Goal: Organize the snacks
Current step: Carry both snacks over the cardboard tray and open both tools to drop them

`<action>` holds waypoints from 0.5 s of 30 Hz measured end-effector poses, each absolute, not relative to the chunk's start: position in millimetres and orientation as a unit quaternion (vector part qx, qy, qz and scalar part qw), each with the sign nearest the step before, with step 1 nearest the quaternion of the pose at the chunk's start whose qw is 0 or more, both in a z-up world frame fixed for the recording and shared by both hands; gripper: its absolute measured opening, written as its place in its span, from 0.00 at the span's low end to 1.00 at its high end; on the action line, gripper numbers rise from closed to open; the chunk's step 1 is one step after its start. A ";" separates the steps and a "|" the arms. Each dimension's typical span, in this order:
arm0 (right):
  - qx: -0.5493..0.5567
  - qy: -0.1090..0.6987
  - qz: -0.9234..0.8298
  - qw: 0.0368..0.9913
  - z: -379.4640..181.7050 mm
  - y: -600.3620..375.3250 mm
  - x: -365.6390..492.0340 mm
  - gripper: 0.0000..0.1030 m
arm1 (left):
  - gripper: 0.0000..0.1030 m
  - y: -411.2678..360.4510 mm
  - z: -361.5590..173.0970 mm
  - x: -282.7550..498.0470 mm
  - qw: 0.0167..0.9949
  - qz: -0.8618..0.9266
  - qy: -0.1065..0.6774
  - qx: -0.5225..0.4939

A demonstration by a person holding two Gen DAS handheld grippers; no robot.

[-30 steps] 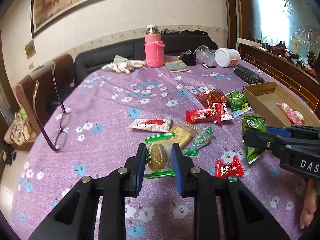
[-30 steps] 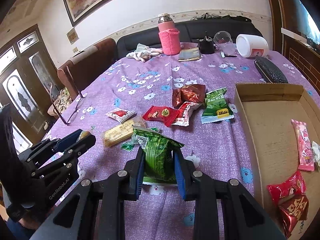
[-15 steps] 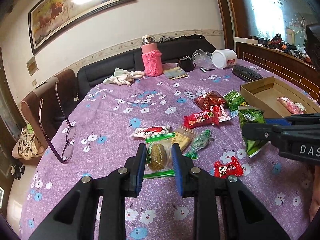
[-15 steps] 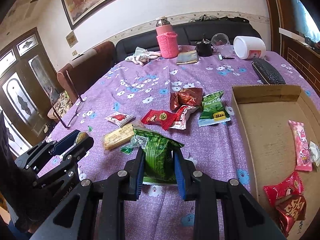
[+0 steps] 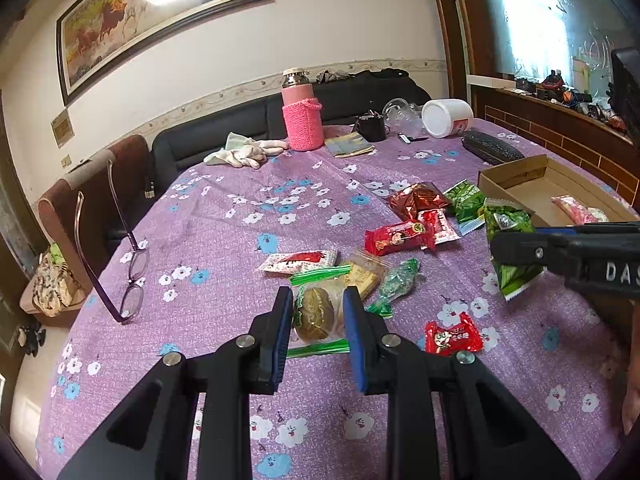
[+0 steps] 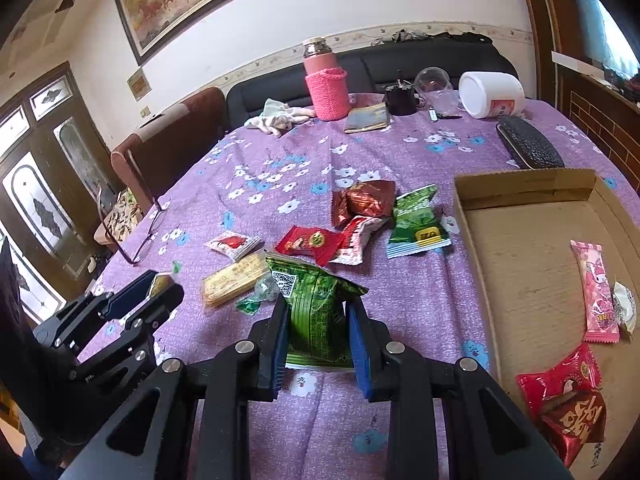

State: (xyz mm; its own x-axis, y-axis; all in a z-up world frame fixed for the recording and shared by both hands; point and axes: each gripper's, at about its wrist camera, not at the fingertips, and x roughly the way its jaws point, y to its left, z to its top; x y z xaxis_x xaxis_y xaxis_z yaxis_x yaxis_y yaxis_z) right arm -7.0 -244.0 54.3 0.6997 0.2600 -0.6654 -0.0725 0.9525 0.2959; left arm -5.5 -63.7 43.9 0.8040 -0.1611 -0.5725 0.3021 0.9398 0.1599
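My left gripper (image 5: 316, 312) is shut on a clear-wrapped brown pastry with green ends (image 5: 316, 314), held above the purple flowered tablecloth (image 5: 224, 248). In the right wrist view my right gripper (image 6: 318, 320) is shut on a green snack bag (image 6: 316, 308), also lifted off the cloth. That same green snack bag (image 5: 508, 248) shows at the right of the left wrist view. Loose snacks lie between them: a red packet (image 6: 308, 242), a yellow biscuit pack (image 6: 234, 282), a dark red pouch (image 6: 362, 200) and a second green packet (image 6: 416, 224). The cardboard box (image 6: 524, 188) at right holds several snacks.
Eyeglasses (image 5: 128, 264) stand near the table's left edge. At the far side are a pink-sleeved flask (image 5: 301, 116), a cloth (image 5: 244, 154), a white jar (image 5: 448, 116) on its side and a black case (image 5: 492, 148). A small red packet (image 5: 452, 336) lies near my left gripper.
The left wrist view has tipped up a little, showing more wall. Both grippers keep their snacks and have hardly moved.
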 end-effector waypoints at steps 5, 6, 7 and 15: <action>0.152 0.365 0.074 0.916 63.6 -266.3 -7.8 0.29 | 0.24 -66.2 46.2 -6.3 0.937 -0.157 0.294 0.106; 0.157 0.363 0.070 0.916 65.2 -270.9 -7.7 0.29 | 0.24 -67.2 46.7 -7.6 0.936 -0.165 0.294 0.103; 0.161 0.362 0.068 0.916 66.2 -274.6 -7.2 0.29 | 0.24 -68.5 47.2 -9.0 0.934 -0.174 0.295 0.101; 0.204 0.352 0.032 0.913 73.3 -315.6 -8.7 0.28 | 0.24 -90.8 53.8 -14.1 0.914 -0.223 0.329 0.084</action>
